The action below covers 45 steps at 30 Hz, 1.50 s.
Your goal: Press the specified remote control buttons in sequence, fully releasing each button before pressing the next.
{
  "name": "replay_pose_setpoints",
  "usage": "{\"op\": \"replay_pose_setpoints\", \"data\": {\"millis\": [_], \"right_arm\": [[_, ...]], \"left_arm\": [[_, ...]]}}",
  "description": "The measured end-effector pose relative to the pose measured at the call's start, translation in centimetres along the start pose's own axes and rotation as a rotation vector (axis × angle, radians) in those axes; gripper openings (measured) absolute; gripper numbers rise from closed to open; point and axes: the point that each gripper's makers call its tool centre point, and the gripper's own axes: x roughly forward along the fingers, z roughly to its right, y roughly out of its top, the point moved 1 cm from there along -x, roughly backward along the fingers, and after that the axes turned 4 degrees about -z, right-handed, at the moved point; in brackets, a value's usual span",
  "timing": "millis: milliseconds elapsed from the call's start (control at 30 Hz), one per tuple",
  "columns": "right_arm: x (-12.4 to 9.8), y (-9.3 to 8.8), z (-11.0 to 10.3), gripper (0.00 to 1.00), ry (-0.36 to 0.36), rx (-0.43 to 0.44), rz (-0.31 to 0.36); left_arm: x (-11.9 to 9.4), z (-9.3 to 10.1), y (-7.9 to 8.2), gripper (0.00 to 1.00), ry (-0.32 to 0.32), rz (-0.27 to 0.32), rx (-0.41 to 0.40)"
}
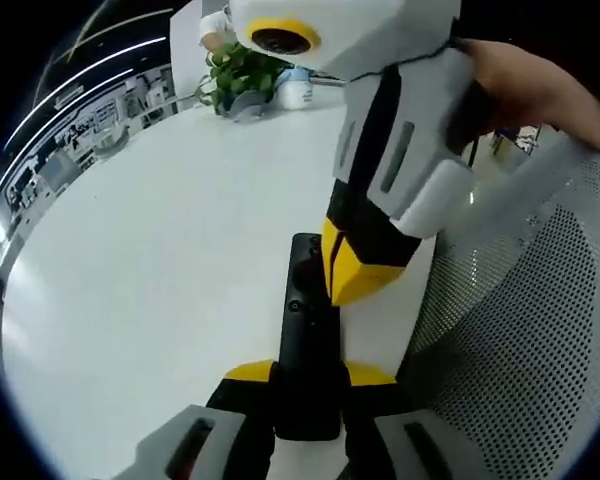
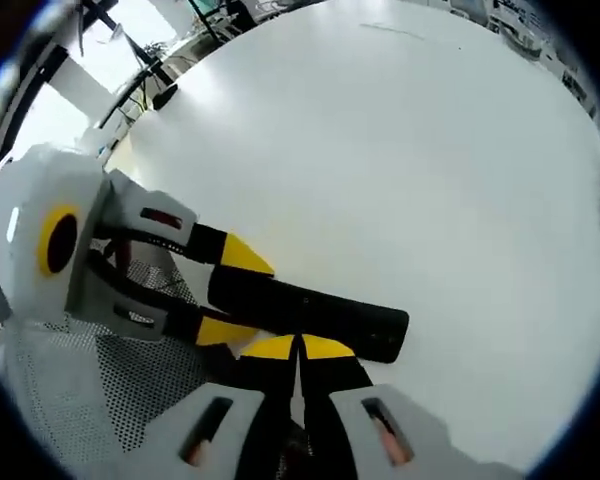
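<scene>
A black remote control (image 1: 305, 330) lies lengthwise above the white table (image 1: 160, 260). My left gripper (image 1: 310, 375) is shut on its near end, one yellow tip on each side. From the upper right my right gripper (image 1: 355, 270) comes down, jaws shut together, with its yellow tips resting on the remote's upper right edge. In the right gripper view the remote (image 2: 325, 315) runs across just above my right gripper (image 2: 300, 347), whose closed tips touch its top face. The left gripper (image 2: 230, 292) clamps the remote's left end. The button under the tips is hidden.
A potted green plant (image 1: 242, 75) and a white cup (image 1: 295, 92) stand at the table's far edge. A white perforated chair back (image 1: 525, 330) sits close on the right, also as mesh (image 2: 70, 400). A hand (image 1: 530, 85) holds the right gripper.
</scene>
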Motion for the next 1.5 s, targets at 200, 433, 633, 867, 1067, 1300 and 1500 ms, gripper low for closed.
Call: {"op": "replay_pose_setpoints", "data": {"millis": [200, 433, 633, 867, 1067, 1300, 1500], "right_arm": [[0.4, 0.01, 0.02, 0.0, -0.008, -0.019, -0.014], [0.29, 0.15, 0.01, 0.0, -0.008, -0.022, -0.007], [0.08, 0.46, 0.26, 0.0, -0.01, -0.006, 0.013], [0.37, 0.38, 0.03, 0.0, -0.01, -0.024, 0.001], [0.38, 0.39, 0.0, 0.0, -0.007, -0.019, -0.001], [0.32, 0.47, 0.02, 0.0, -0.004, -0.015, 0.001], [0.36, 0.54, 0.05, 0.0, -0.005, -0.02, -0.001]], "left_arm": [[0.09, 0.06, -0.05, 0.25, 0.01, -0.006, 0.059], [0.19, -0.26, 0.08, 0.26, 0.016, -0.019, 0.042], [-0.06, -0.67, 0.03, 0.31, 0.024, -0.019, -0.004], [-0.22, -0.42, 0.35, 0.28, 0.026, -0.007, 0.027], [-0.39, -0.33, 0.61, 0.24, 0.037, 0.005, 0.059], [-0.07, -0.31, 0.17, 0.24, 0.05, -0.007, 0.097], [-0.1, -0.41, 0.21, 0.24, 0.039, 0.005, 0.075]]}}
